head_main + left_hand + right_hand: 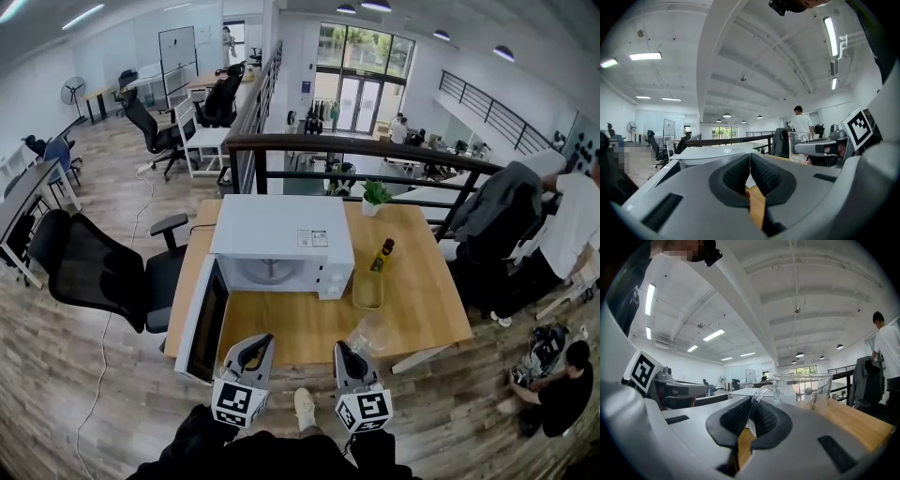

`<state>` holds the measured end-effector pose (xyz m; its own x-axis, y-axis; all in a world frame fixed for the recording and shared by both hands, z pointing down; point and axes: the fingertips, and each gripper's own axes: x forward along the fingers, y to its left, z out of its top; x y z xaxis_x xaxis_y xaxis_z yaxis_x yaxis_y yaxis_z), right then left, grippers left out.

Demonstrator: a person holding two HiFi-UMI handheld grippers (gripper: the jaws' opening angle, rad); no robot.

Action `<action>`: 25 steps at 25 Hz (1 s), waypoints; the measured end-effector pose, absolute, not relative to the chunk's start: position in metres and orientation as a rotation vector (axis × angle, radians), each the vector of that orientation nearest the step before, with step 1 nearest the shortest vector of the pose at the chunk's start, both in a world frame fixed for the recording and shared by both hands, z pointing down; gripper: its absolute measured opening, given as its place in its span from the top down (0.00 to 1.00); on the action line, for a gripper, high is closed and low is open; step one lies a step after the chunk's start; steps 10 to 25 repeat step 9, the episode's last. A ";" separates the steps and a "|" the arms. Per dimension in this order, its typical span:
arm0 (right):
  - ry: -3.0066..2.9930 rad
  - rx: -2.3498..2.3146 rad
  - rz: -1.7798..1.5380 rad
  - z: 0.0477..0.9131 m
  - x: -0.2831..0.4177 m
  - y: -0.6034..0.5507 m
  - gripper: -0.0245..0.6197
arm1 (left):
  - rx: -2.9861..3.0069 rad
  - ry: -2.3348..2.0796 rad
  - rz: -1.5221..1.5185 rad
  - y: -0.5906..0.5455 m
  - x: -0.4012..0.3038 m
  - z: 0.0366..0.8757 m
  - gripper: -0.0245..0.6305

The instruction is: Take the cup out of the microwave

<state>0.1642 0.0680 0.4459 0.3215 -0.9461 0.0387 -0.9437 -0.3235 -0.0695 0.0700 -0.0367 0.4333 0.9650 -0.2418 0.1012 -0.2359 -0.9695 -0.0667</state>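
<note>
A clear glass cup stands on the wooden table, to the front right of the white microwave. The microwave's door hangs wide open toward the front. My right gripper is at the cup's left side. In the right gripper view the cup fills the space just past the jaws, and its handle runs into the seam of the right gripper, which is shut on it. My left gripper hovers by the open door, shut and holding nothing.
Behind the cup are a yellowish container and a dark bottle. A small potted plant sits at the table's back edge. A black office chair stands left of the table; people are at the right.
</note>
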 end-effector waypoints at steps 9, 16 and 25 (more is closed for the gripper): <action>1.818 -2.519 -0.112 0.443 0.163 0.069 0.93 | -3.060 0.386 -0.185 -0.036 0.068 0.435 0.93; 1.818 -2.519 -0.112 0.443 0.163 0.069 0.93 | -3.060 0.386 -0.185 -0.036 0.068 0.435 0.93; 1.818 -2.519 -0.112 0.443 0.163 0.069 0.93 | -3.060 0.386 -0.185 -0.036 0.068 0.435 0.93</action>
